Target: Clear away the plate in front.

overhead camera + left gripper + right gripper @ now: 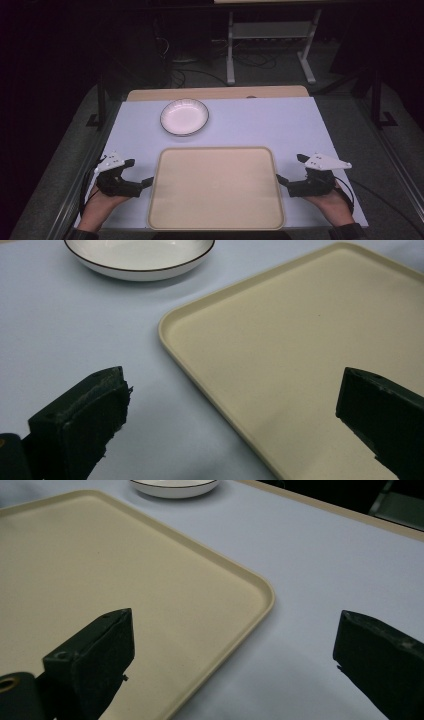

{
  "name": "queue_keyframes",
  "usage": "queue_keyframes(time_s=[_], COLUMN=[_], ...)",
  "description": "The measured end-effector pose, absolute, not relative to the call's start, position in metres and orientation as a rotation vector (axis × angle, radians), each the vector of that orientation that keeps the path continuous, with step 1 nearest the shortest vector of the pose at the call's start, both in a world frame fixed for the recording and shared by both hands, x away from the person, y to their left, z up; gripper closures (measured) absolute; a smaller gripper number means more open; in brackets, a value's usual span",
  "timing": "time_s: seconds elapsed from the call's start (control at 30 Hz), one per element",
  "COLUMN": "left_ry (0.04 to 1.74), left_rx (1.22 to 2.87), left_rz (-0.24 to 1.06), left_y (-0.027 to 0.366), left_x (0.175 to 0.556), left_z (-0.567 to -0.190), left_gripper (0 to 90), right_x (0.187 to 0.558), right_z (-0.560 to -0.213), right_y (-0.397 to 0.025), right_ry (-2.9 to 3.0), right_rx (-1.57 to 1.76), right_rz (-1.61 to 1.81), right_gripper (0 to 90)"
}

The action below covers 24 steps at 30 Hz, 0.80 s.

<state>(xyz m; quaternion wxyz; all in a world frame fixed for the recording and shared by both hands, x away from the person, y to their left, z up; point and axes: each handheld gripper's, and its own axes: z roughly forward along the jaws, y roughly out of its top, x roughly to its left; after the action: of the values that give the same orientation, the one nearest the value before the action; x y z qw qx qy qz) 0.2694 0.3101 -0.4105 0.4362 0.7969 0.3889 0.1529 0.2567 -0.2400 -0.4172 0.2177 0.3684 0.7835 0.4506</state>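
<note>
A cream tray (216, 187) lies near the table's front edge, with nothing on it. Behind it and a little left sits a white bowl (184, 117) with a dark rim, also bare inside. My left gripper (139, 173) rests just off the tray's left rim, open, its jaws straddling the rim of the tray (210, 390). My right gripper (289, 170) sits by the tray's right rim, open too, one jaw over the tray (150, 580) and the other over the table. The bowl (140, 257) shows ahead in the left gripper view, and the bowl (175, 487) at the top of the right gripper view.
A pale lilac cover (260, 125) is spread over the table, with a wooden strip (215, 93) showing along the far edge. Beyond stand a white table frame (270, 45) and cables on a dark floor. A metal rail (395, 165) runs along the right side.
</note>
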Motion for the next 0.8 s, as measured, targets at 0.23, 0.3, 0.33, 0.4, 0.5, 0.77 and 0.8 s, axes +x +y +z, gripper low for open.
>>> queue_keyframes(time_s=[0.23,0.3,0.33,0.4,0.5,0.77,0.8], left_ry=[0.993,0.999,1.002,1.005,1.002,1.009,1.009], left_rx=[1.998,1.999,1.997,2.001,2.006,1.991,1.990], left_rz=[0.373,0.374,0.373,0.374,0.377,0.381,0.382], left_y=[0.311,0.311,0.311,0.311,0.311,0.310,0.310], left_x=[0.276,0.278,0.279,0.281,0.283,0.292,0.293], left_z=[-0.411,-0.411,-0.410,-0.410,-0.409,-0.406,-0.405], left_gripper=[0.0,0.0,0.0,0.0,0.0,0.0,0.0], right_x=[0.257,0.258,0.258,0.258,0.258,0.259,0.259], right_z=[-0.417,-0.417,-0.417,-0.417,-0.417,-0.418,-0.418], right_y=[-0.241,-0.241,-0.241,-0.241,-0.241,-0.240,-0.240], right_ry=[2.163,2.165,2.165,2.164,2.165,2.170,2.170], right_rx=[1.027,1.030,1.029,1.029,1.027,1.025,1.025], right_rz=[1.260,1.260,1.258,1.260,1.255,1.256,1.257], right_gripper=[2.3,2.3,2.3,2.3,2.3,2.1,2.1])
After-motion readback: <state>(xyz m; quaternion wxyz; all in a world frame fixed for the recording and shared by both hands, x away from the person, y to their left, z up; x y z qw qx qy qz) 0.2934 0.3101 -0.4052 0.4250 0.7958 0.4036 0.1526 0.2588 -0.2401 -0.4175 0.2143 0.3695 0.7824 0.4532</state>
